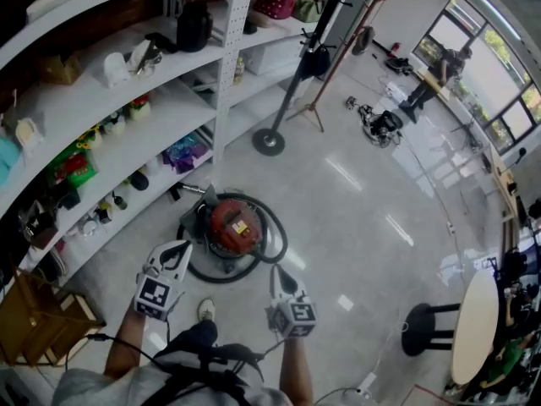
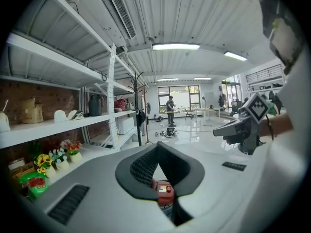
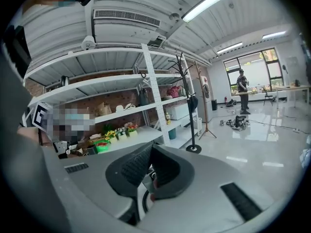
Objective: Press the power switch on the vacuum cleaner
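The vacuum cleaner [image 1: 234, 225] is set on the floor [image 1: 355, 201], at the edge bounded by the shelving [image 1: 169, 100], and is ringed by its black hose [image 1: 282, 240]. The left gripper [image 1: 183, 246] and right gripper [image 1: 276, 271] are held above it, clear of contact. Both pairs of jaws are pressed together, with nothing pinched.

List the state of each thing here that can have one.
Vacuum, upright on the floor, untouched; on or off unclear.
Hose, looped round the vacuum.
Left gripper, shut, empty, clear of the vacuum.
Right gripper, shut, empty, clear of the vacuum.
Coat stand, upright.
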### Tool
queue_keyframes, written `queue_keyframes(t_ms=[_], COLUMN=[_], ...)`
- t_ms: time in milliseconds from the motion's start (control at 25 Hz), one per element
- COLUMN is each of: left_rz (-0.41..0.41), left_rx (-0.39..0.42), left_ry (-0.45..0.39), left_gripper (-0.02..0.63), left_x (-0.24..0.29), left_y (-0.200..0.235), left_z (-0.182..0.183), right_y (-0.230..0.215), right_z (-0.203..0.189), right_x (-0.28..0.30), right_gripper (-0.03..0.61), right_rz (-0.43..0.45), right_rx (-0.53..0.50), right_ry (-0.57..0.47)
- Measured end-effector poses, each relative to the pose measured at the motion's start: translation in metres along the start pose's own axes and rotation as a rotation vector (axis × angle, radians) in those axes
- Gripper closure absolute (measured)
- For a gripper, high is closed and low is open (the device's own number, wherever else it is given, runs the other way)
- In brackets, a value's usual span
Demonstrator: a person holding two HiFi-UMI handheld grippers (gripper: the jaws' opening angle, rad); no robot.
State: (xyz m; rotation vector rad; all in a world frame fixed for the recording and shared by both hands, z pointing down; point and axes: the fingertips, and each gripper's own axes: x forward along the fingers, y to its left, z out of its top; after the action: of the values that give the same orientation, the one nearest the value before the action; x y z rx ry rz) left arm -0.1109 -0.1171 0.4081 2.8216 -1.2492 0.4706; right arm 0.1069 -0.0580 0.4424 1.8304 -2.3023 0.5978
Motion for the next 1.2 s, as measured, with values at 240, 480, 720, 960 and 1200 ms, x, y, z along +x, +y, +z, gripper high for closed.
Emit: queue_keyframes(t_ms=[240, 480, 720, 960, 1200], left_rz=[-0.029, -0.033, -0.024, -0.008, -0.005], left_rx=[-0.009, -0.025, -0.034, -0.043, -0.057], left_ry=[0.006, 0.005, 0.011, 0.021, 0.064], left_gripper=[0.606, 0.606, 0.606, 0.606, 0.606], left_x=[0.024, 0.045, 0.071, 0.096, 0.121], left_y=[0.016, 0.031, 0.042, 0.045, 0.040], left_z=[-0.009, -0.014, -0.024, -0.041, -0.072], right_y=[-0.007, -0.015, -0.027, -0.042, -0.059], right_z=[0.003, 0.011, 0.006, -0.014, -0.042], right_x=[0.022, 0.046, 0.071, 0.096, 0.121], right_gripper=[0.566, 0.566, 0.566, 0.566, 0.566], right_rz=[-0.032, -0.036, -0.018, 0.008, 0.026], right_rx=[0.024, 0.008, 0.005, 0.019, -0.004], right_ry=[0.006, 0.006, 0.018, 0.051, 0.098])
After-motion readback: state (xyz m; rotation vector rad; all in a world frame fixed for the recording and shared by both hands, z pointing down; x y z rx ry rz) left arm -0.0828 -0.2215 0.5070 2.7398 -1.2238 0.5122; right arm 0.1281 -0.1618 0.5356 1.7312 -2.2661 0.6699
